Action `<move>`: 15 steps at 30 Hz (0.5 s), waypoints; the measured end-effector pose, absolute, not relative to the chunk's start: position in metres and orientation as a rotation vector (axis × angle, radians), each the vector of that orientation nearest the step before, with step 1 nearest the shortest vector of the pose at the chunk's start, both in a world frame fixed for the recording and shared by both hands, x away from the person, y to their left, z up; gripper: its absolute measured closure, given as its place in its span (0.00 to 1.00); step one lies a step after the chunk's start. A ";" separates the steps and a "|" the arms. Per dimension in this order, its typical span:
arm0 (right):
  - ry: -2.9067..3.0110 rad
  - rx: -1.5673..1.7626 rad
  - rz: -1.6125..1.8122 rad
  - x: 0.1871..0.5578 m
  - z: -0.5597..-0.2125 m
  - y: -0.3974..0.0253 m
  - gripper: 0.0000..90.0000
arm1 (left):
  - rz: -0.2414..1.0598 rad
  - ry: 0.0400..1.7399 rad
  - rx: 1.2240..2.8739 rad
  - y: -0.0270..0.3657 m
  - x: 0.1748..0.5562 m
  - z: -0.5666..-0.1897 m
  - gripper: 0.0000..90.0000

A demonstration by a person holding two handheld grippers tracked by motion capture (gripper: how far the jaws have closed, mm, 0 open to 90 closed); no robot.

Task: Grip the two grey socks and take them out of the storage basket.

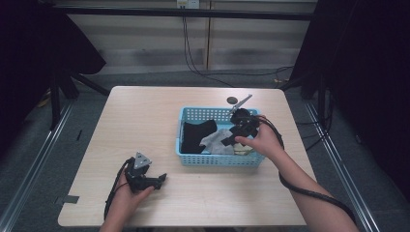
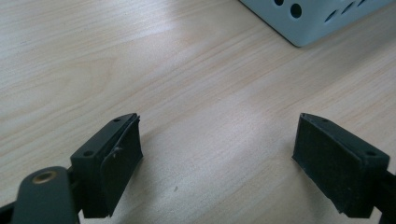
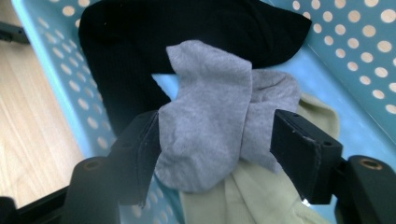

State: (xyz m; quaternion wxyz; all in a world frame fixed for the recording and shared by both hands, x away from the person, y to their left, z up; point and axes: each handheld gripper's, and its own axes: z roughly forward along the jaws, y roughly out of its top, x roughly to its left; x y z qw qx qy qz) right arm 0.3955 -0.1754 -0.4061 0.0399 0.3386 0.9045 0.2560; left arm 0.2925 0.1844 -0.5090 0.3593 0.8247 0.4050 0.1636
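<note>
A basket (image 1: 220, 158) stands right of centre on the counter (image 1: 145, 116). In it, one sock (image 1: 197, 135) lies at the left, another sock (image 1: 216, 142) just right of it, over a cloth (image 3: 261, 205). The left gripper (image 1: 157, 181) sits near the counter's front, left of the basket.

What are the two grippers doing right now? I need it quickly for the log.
Left gripper: open, empty, over the table.
Right gripper: jaws around the grey sock in the blue basket; whether clamped cannot be told.
</note>
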 end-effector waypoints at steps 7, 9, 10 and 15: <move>2.766 1.026 0.751 0.406 -0.416 -0.168 0.42 | 0.421 1.045 2.128 0.184 0.292 -0.509 0.16; 2.781 1.038 0.748 0.408 -0.419 -0.165 0.44 | 0.420 1.041 2.130 0.185 0.292 -0.509 0.16; 2.782 1.035 0.743 0.409 -0.420 -0.164 0.44 | 0.420 1.042 2.131 0.185 0.292 -0.509 0.16; 2.800 1.025 0.685 0.414 -0.430 -0.159 0.46 | 0.419 1.039 2.130 0.185 0.292 -0.509 0.16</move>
